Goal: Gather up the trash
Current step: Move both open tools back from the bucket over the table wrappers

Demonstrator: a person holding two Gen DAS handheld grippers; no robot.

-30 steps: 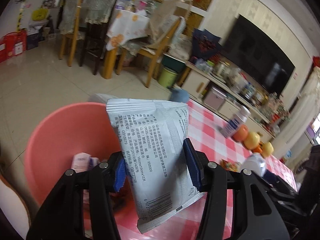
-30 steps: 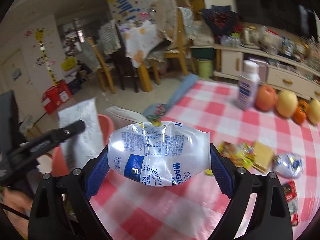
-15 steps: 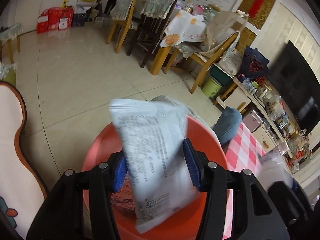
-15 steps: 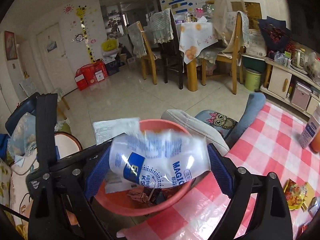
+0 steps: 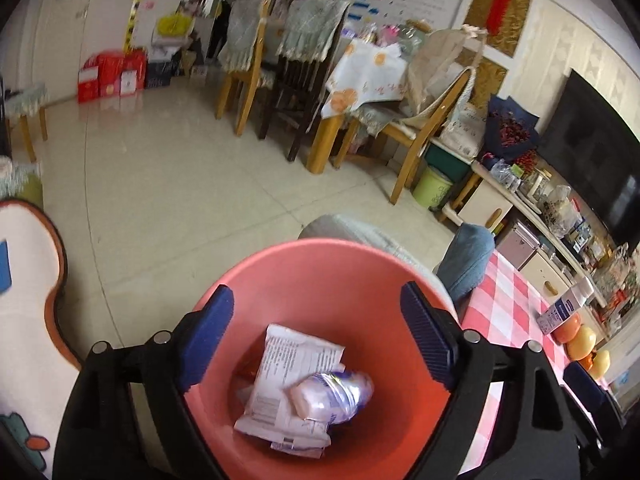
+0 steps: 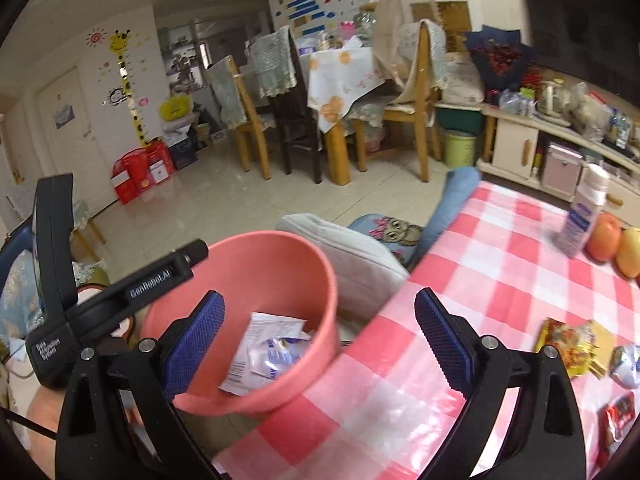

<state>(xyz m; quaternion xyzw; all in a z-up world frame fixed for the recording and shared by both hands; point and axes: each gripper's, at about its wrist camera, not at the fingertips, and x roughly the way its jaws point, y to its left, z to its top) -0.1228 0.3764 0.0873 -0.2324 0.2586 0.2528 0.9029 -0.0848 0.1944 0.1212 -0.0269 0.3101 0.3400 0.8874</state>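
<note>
Wrapper (image 5: 294,380) and bottle (image 5: 332,396) lie in pink basin (image 5: 304,276), both grippers empty

Both wrist views look steeply down, close above the shared pink bucket (image 5: 304,276) (image 6: 256,256).

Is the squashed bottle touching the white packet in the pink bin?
Touching. The left wrist view shows the bottle lying on the packet inside the bin.

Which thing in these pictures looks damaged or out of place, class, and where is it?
The plastic bottle in the pink bin is crushed and lies on its side atop a white packet. Loose wrappers still litter the checked tablecloth.
</note>
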